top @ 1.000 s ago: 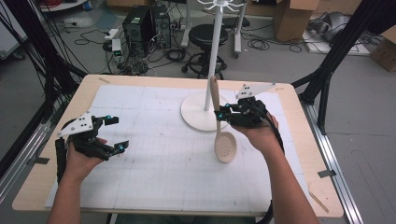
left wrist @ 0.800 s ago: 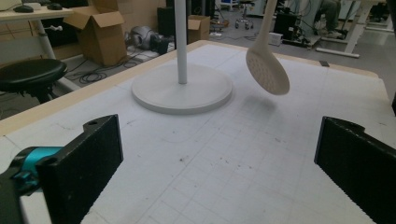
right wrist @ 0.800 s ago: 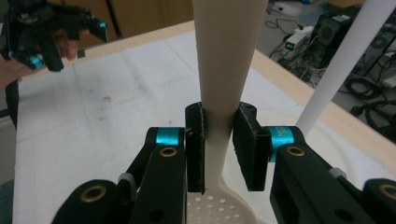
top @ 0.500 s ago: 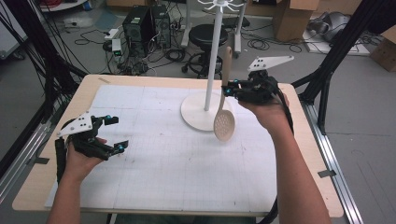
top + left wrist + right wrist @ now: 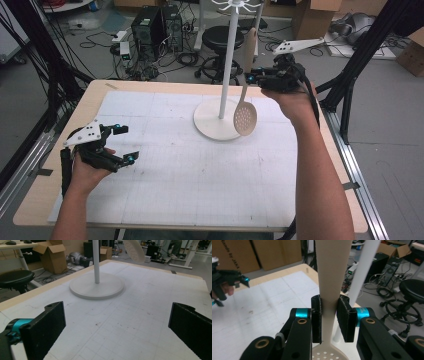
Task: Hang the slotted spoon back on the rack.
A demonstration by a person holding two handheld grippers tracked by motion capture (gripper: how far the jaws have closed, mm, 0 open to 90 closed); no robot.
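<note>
My right gripper (image 5: pixel 256 76) had its jaws clamped on the handle of the slotted spoon (image 5: pixel 245 118) — bowl hanging down above the right edge of the stand's base (image 5: pixel 212 127), handle rising beside the white pole (image 5: pixel 227 65) toward the hooks (image 5: pixel 235 6). To hang it well, I judged I should lift until the handle's tip cleared a hook, keep the handle upright, then ease it toward the pole before letting go — not swing it. My left gripper (image 5: pixel 122 145) sat wide open and empty near the table's left edge (image 5: pixel 30 200).
</note>
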